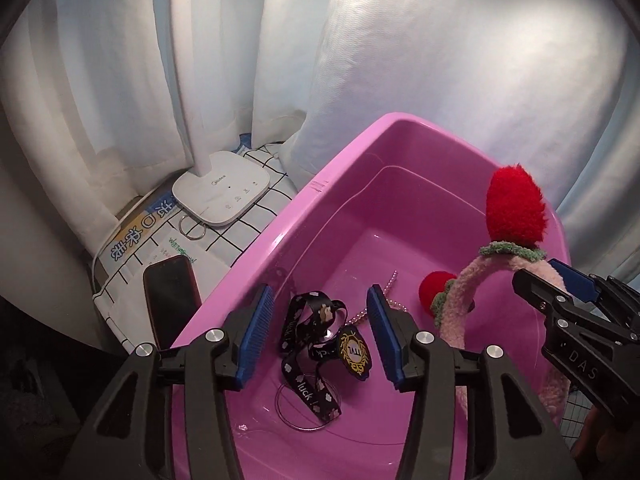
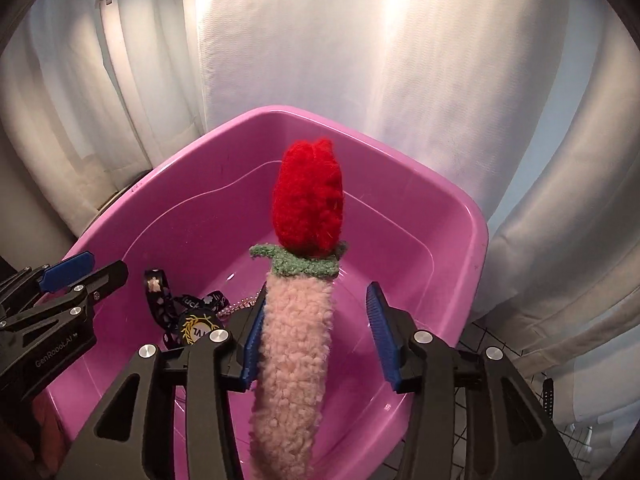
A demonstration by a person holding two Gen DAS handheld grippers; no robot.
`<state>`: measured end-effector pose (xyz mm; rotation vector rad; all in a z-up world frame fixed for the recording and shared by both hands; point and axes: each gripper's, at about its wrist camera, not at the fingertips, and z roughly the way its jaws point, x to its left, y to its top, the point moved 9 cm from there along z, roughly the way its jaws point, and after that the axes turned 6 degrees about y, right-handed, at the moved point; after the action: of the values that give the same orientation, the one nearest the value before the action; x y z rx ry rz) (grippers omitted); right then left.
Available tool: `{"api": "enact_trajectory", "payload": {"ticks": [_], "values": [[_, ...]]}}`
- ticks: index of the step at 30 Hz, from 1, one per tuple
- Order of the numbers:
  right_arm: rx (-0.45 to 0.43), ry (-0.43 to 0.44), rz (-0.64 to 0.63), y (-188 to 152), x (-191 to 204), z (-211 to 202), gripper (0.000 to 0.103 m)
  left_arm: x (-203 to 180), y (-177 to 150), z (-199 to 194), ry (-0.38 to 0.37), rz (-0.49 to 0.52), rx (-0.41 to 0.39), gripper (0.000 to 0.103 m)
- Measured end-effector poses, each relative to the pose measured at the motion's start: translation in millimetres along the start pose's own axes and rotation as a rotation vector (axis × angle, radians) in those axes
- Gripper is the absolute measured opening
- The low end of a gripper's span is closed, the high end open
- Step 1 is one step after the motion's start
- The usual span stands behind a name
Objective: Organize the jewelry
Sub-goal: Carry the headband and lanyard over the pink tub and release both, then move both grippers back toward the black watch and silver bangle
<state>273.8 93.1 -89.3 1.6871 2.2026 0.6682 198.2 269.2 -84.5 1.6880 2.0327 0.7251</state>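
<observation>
A pink plastic basin (image 1: 280, 236) fills both views. On its floor lie a black "luck" lanyard (image 1: 304, 384) with a black-and-gold badge (image 1: 354, 354), a silver bead chain (image 1: 390, 282) and a thin silver ring (image 1: 288, 420). My left gripper (image 1: 319, 300) hangs open above the lanyard, touching nothing. A fuzzy pink headband (image 2: 296, 352) with red pompoms (image 2: 310, 200) stands in the basin (image 2: 476, 248) between the pads of my right gripper (image 2: 318, 292). It leans on the left pad, with a wide gap to the right pad. The lower end of the band is hidden.
Left of the basin, a white lamp base (image 1: 222, 196), a second silver ring (image 1: 192, 228) and a dark phone (image 1: 172, 304) lie on a checked cloth (image 1: 256, 220). White curtains (image 1: 440, 80) close off the back and sides.
</observation>
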Motion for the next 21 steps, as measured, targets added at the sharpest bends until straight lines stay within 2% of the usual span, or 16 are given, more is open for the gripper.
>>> {"api": "enact_trajectory", "payload": {"ticks": [2, 4, 11, 16, 21], "values": [[-0.021, -0.004, 0.005, 4, -2, -7, 0.055, -3, -1, -2, -0.016, 0.005, -0.002, 0.064], [-0.037, -0.008, 0.01, 6, -4, -13, 0.056, -5, -2, -4, -0.003, 0.021, -0.013, 0.07], [-0.063, 0.005, 0.047, 9, -16, -27, 0.056, -10, 0, -15, 0.016, 0.041, -0.046, 0.076], [-0.082, 0.024, 0.077, 3, -23, -39, 0.056, -15, 2, -27, 0.017, 0.029, -0.065, 0.088], [-0.101, 0.042, 0.109, -9, -33, -55, 0.056, -27, 1, -40, -0.004, 0.018, -0.078, 0.094]]}}
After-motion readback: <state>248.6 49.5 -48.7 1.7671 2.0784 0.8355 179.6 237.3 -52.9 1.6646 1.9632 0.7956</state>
